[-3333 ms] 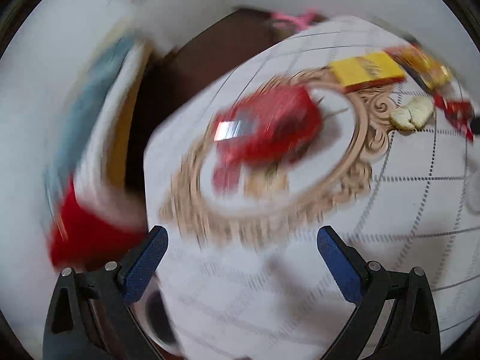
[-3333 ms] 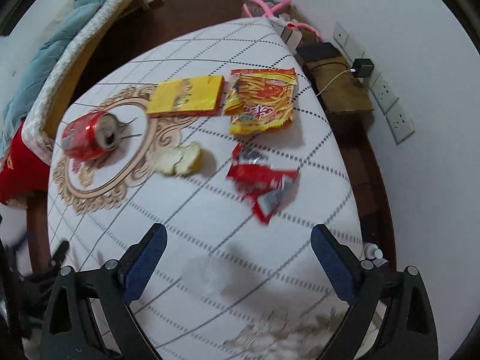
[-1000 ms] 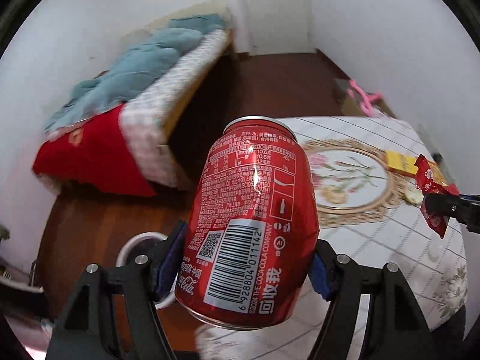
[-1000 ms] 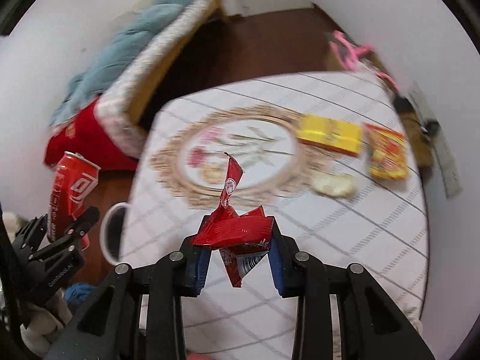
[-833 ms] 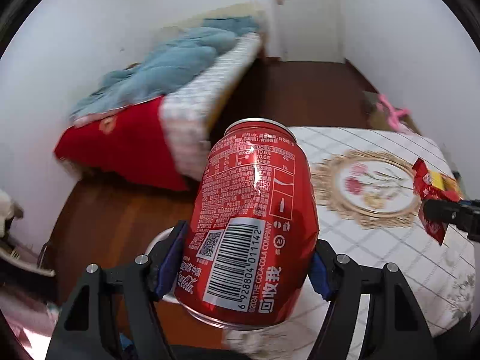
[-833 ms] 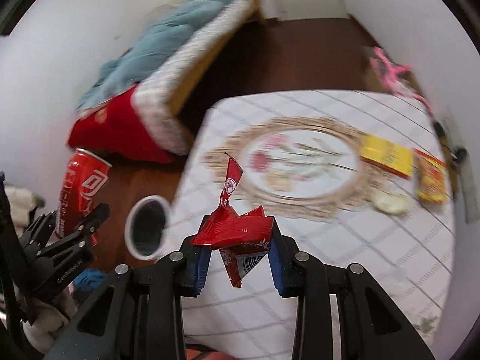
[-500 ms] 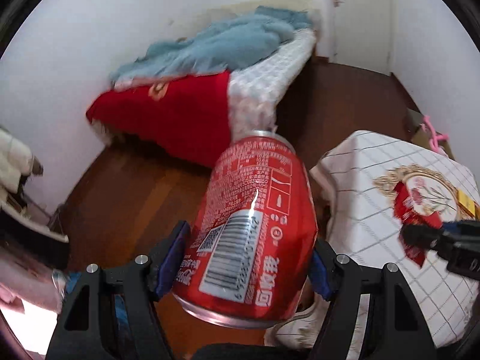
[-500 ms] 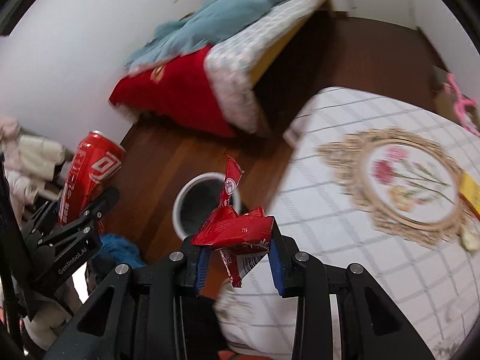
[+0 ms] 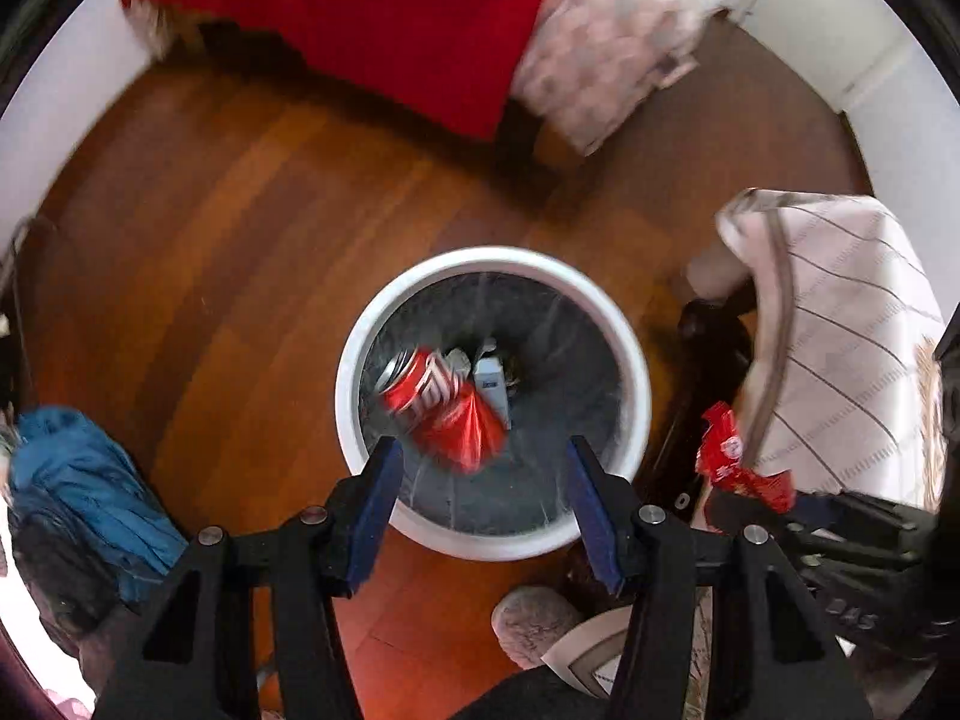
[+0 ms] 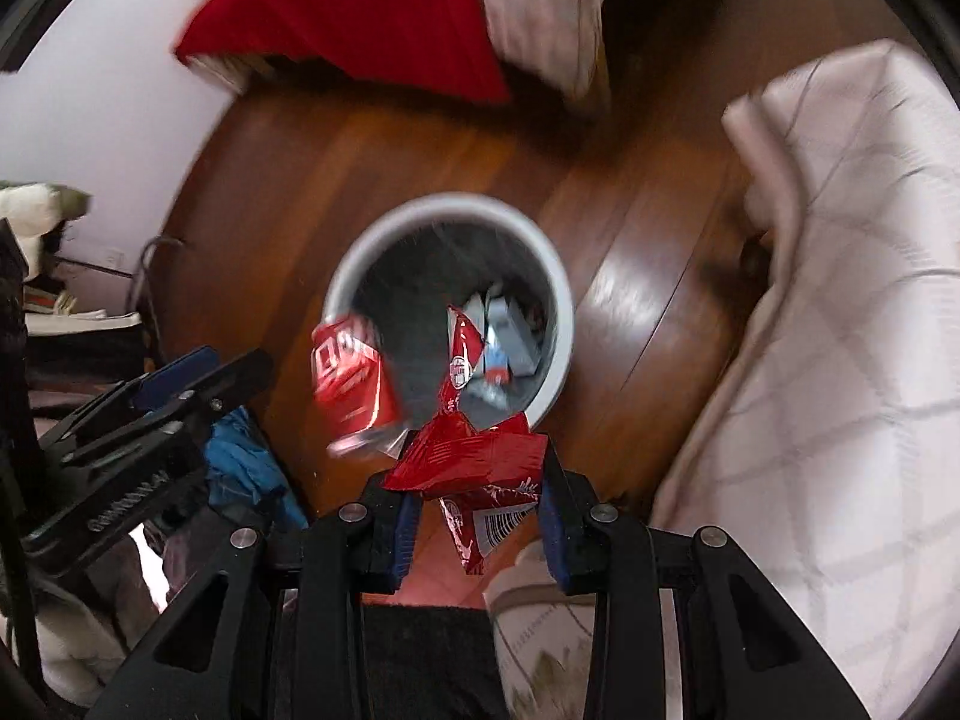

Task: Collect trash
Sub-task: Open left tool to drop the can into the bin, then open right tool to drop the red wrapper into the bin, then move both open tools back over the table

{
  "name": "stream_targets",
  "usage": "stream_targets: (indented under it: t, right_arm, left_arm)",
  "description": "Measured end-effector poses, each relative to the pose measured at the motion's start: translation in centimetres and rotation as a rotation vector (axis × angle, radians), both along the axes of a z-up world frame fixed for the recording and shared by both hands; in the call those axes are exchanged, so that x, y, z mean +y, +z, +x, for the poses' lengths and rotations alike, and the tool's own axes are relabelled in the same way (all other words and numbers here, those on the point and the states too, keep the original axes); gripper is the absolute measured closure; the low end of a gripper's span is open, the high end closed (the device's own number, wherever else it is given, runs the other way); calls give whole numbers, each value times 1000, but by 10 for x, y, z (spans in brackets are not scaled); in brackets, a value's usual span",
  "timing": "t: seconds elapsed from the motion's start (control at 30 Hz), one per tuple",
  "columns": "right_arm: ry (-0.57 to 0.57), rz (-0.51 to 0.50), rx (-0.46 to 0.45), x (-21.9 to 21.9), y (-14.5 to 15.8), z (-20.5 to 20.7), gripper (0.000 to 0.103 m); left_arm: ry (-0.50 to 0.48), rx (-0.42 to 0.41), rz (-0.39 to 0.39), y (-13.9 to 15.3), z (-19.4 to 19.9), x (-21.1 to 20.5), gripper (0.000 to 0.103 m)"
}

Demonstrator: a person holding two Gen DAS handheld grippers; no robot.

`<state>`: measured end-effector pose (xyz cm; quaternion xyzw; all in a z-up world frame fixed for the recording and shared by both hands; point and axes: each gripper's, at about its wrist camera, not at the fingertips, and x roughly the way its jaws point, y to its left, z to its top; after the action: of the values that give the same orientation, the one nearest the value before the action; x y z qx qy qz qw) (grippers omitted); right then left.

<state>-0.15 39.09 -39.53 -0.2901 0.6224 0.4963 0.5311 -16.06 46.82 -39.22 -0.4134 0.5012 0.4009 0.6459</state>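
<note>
A red soda can (image 9: 444, 408), blurred, is falling free inside the white waste bin (image 9: 498, 258), above a white carton on its bottom. My left gripper (image 9: 480, 504) points down over the bin's near rim; its jaws are closing with nothing between them. My right gripper (image 10: 477, 498) is shut on a crumpled red snack wrapper (image 10: 474, 450) just short of the bin (image 10: 444, 204). In the right wrist view the can (image 10: 351, 384) shows at the bin's left rim, with the left gripper (image 10: 198, 372) beside it. The left wrist view shows the wrapper (image 9: 729, 462) at right.
The bin stands on a brown wooden floor (image 9: 228, 228). A table under a white checked cloth (image 9: 840, 330) is at the right. A bed with a red blanket (image 9: 372, 18) lies beyond. A blue garment (image 9: 78, 480) lies on the floor at left, a grey slipper (image 9: 531, 624) near the bin.
Both grippers swung away from the table and tipped down over the bin. The left gripper let go of the can, which now drops into the bin. The right gripper keeps its wrapper.
</note>
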Motion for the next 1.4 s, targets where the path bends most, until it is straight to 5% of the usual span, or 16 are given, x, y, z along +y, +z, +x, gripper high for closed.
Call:
stream_targets:
  t: [0.23, 0.37, 0.5, 0.7, 1.07, 1.4]
  right_arm:
    - [25, -168, 25, 47, -79, -12, 63]
    - [61, -203, 15, 59, -95, -20, 44]
    - [84, -219, -28, 67, -99, -19, 20]
    - [110, -208, -131, 68, -91, -16, 0]
    - [108, -172, -236, 50, -65, -13, 0]
    - [87, -57, -244, 26, -6, -19, 0]
  left_arm:
    - [66, 29, -77, -37, -26, 24, 47]
    - [73, 53, -93, -47, -29, 18, 37]
    - [79, 89, -86, -51, -33, 17, 0]
    - [84, 127, -37, -44, -36, 8, 0]
    - [102, 125, 36, -11, -42, -11, 0]
    - [92, 88, 121, 46, -42, -44, 0]
